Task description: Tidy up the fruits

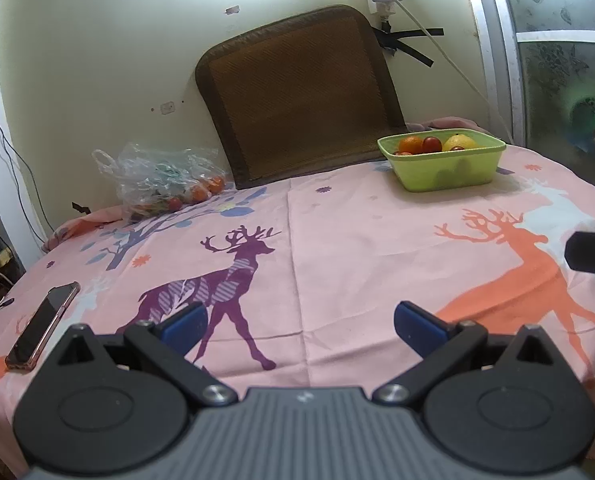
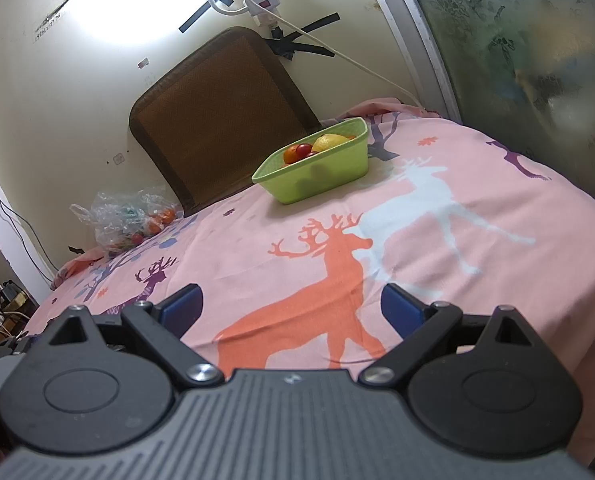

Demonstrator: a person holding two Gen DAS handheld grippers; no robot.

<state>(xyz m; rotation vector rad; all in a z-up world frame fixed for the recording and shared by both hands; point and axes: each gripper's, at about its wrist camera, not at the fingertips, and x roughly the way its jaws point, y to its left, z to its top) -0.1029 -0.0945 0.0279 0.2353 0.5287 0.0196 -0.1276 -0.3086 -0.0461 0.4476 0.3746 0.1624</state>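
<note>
Pink cloth (image 1: 337, 240) bare between green basket (image 1: 445, 168) and bag (image 1: 157, 180).

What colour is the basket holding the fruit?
Light green basket, clearest in the left wrist view.

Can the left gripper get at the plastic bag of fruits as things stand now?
Probably yes. The left gripper has its jaws open and empty, and only bare tablecloth lies between it and the plastic bag. The phone lies off to the side.

1 green basket (image 1: 445, 172) | 1 plastic bag (image 1: 157, 180) | 1 phone (image 1: 41, 326) | basket fruits (image 1: 431, 145) — perhaps 4
</note>
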